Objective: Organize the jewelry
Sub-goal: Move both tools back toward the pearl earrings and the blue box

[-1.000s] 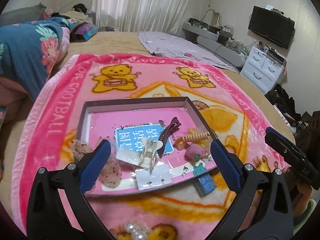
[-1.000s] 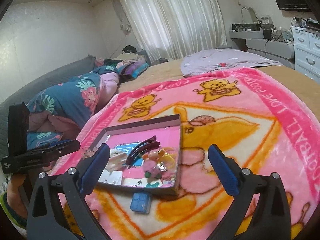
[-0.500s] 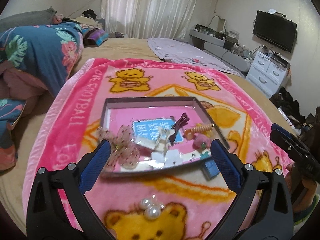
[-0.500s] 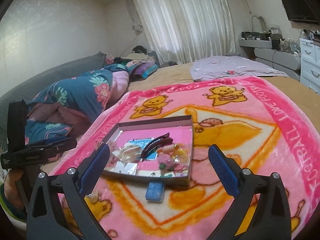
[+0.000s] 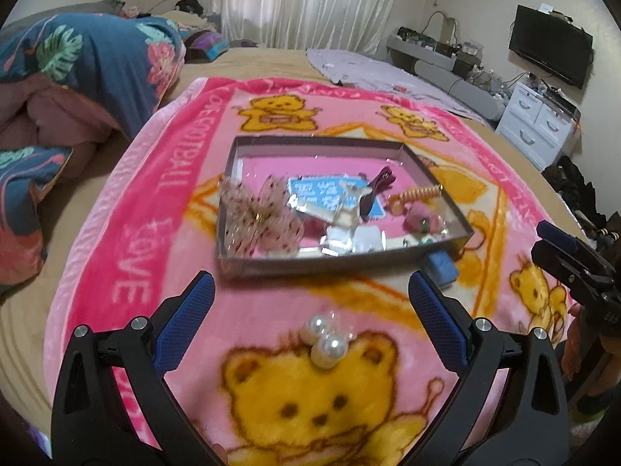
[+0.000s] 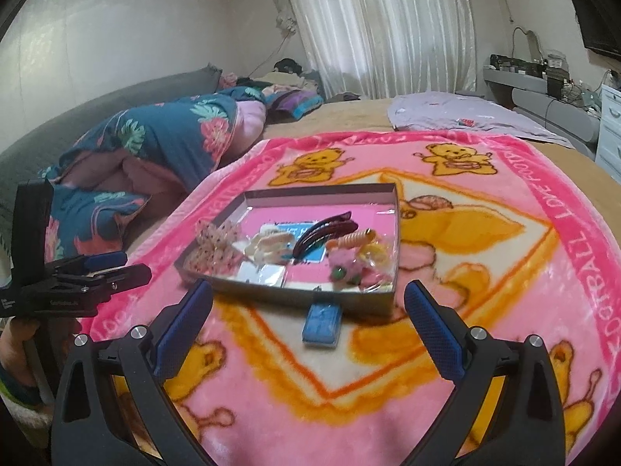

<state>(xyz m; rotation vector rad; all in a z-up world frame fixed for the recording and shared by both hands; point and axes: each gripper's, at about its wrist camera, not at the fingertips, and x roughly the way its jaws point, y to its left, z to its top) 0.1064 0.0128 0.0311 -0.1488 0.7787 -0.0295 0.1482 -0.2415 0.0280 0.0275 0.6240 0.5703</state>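
- Bedroom scene recorded; pink fleece blanket with yellow bear print (image 5: 271, 310) is spread over the bed.
- Left gripper (image 5: 310, 306) is held with jaws spread wide, empty, above the blanket.
- Two white pearl beads (image 5: 324, 339) are seen between its fingers, on the blanket.
- Right gripper (image 6: 308, 310) is likewise spread, empty.
- Small blue rectangular box (image 6: 322, 322) lies touching the near wall of the shallow grey cardboard tray (image 6: 295, 295).
- Tray holds a dark maroon hair clip (image 6: 324, 235) and a pink tulle bow (image 5: 256, 217).

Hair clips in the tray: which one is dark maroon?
The long, slim curved clip, lying beside the orange spiral clip. The cream claw clip nearby is pale and chunky, and the bow clip is sheer pink.
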